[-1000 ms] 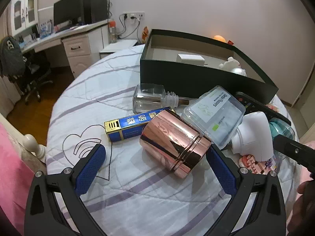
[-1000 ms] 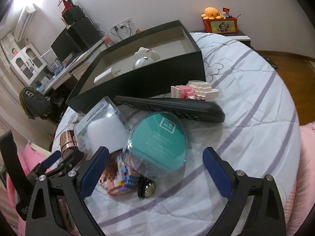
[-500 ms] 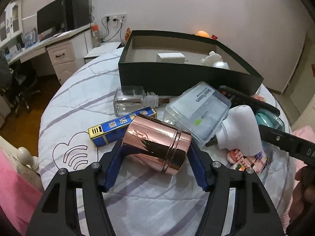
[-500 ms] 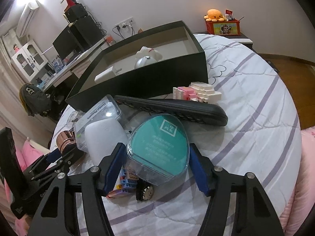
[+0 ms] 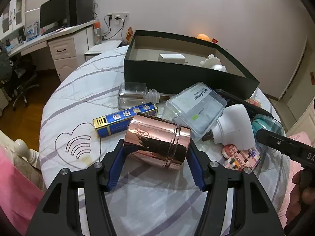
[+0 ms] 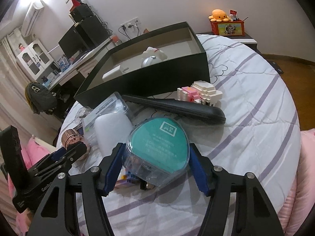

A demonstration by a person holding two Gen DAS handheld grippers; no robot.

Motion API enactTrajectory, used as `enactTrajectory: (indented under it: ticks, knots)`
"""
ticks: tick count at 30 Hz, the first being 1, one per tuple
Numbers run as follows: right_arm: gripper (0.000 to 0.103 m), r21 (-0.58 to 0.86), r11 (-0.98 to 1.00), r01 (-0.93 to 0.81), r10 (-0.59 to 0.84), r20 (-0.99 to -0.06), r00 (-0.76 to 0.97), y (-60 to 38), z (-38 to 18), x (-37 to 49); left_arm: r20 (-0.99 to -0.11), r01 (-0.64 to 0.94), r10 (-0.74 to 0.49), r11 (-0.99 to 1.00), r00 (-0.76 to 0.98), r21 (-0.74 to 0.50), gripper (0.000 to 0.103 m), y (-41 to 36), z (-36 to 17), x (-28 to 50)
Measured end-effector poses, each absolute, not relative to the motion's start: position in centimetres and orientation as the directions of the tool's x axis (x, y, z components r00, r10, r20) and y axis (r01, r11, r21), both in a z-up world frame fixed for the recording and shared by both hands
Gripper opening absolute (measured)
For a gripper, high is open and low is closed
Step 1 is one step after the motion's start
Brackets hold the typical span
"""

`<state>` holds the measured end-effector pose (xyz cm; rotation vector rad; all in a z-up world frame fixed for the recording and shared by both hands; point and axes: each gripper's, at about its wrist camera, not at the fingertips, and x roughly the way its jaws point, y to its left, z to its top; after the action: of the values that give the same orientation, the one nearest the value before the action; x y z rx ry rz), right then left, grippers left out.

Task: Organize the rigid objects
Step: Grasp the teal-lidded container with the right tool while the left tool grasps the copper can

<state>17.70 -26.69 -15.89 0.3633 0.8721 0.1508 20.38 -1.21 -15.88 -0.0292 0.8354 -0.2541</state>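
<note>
My left gripper point(image 5: 156, 153), at the bottom centre of its view, is clamped on a pink metal tin point(image 5: 157, 140) lying on its side, one blue pad on each end. My right gripper point(image 6: 155, 157), low in its own view, is clamped on a clear case with a teal lid point(image 6: 158, 144). I judge both grasps made, so the step in hand is lifting. Next I need to carry each over the near wall of the black box point(image 5: 183, 76), which sits above the grippers, upper centre of each view, beyond a remote point(image 6: 177, 108) and a plastic tub point(image 5: 195, 106).
</note>
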Motion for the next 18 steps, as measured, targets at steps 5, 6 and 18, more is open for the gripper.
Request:
enactTrajectory:
  ticks: [5, 6, 18]
  knots:
    - [0.065, 0.382, 0.924, 0.007, 0.290, -0.712, 0.640, -26.9, -15.6, 17.1, -0.719, 0.202, -0.229, 0.971, 0.656, -0.125, 0.059, -0.9, -15.4, 19.8]
    - [0.065, 0.383, 0.924, 0.005, 0.291, -0.710, 0.641, -26.9, -15.5, 17.0, -0.716, 0.202, -0.229, 0.971, 0.660, -0.124, 0.059, -0.9, -15.2, 19.6]
    - [0.063, 0.386, 0.922, -0.015, 0.300, -0.692, 0.657, -26.6, -14.9, 16.3, -0.712, 0.201, -0.222, 0.973, 0.666, -0.115, 0.055, -1.0, -14.7, 19.2]
